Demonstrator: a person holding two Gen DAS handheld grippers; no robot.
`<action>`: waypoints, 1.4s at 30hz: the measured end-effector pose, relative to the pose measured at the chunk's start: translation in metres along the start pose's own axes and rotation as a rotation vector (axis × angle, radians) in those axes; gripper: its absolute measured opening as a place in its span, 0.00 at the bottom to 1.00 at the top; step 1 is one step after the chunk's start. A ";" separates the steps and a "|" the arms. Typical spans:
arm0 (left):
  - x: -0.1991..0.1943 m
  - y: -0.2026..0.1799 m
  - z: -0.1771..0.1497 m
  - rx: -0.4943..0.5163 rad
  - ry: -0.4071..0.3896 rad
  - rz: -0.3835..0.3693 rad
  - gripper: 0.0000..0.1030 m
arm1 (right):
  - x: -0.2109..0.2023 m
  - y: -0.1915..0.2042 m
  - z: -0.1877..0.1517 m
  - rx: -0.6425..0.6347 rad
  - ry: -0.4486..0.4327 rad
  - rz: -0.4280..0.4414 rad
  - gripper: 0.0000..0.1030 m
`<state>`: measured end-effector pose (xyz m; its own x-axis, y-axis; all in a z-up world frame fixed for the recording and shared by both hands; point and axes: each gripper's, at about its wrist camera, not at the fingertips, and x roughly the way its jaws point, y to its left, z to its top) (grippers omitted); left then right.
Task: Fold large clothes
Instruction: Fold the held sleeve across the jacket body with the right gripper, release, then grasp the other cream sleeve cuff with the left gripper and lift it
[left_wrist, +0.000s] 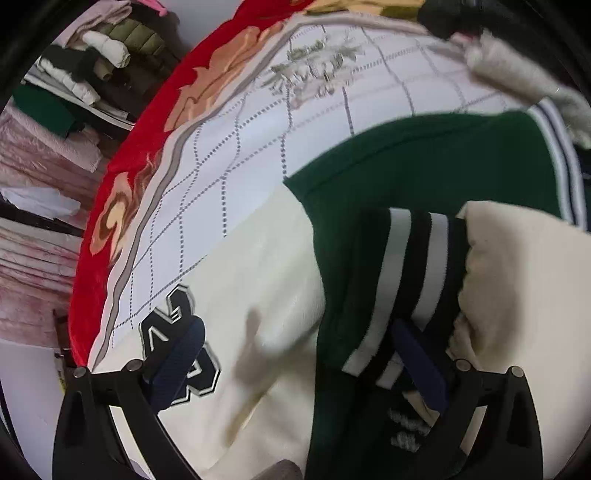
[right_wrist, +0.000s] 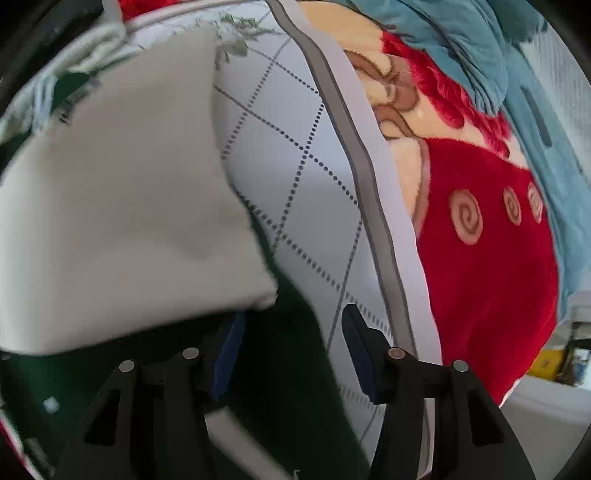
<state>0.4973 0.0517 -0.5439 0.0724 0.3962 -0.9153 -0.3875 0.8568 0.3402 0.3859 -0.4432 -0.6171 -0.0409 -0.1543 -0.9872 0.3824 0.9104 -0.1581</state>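
Now the green and cream jacket (left_wrist: 406, 177) lies on the quilt (left_wrist: 229, 166). Left gripper (left_wrist: 299, 350) is wide open above it; right gripper (right_wrist: 291, 354) seems half open over green cloth.

Red blanket (right_wrist: 487, 280), checked sheet (left_wrist: 369, 74), teal cloth (right_wrist: 480, 48).
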 end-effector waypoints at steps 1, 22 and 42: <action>-0.011 0.007 -0.007 -0.012 -0.004 -0.026 1.00 | -0.011 -0.001 -0.003 -0.001 -0.001 0.026 0.56; 0.057 0.285 -0.297 -1.157 0.407 -0.391 1.00 | -0.065 0.190 -0.096 -0.513 0.086 0.346 0.61; 0.092 0.373 -0.245 -1.228 0.026 -0.178 0.16 | -0.061 0.263 -0.130 -0.624 -0.049 0.132 0.66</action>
<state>0.1343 0.3265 -0.5537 0.1992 0.2875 -0.9368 -0.9790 0.0166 -0.2031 0.3694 -0.1444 -0.6017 0.0173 -0.0297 -0.9994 -0.2288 0.9729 -0.0329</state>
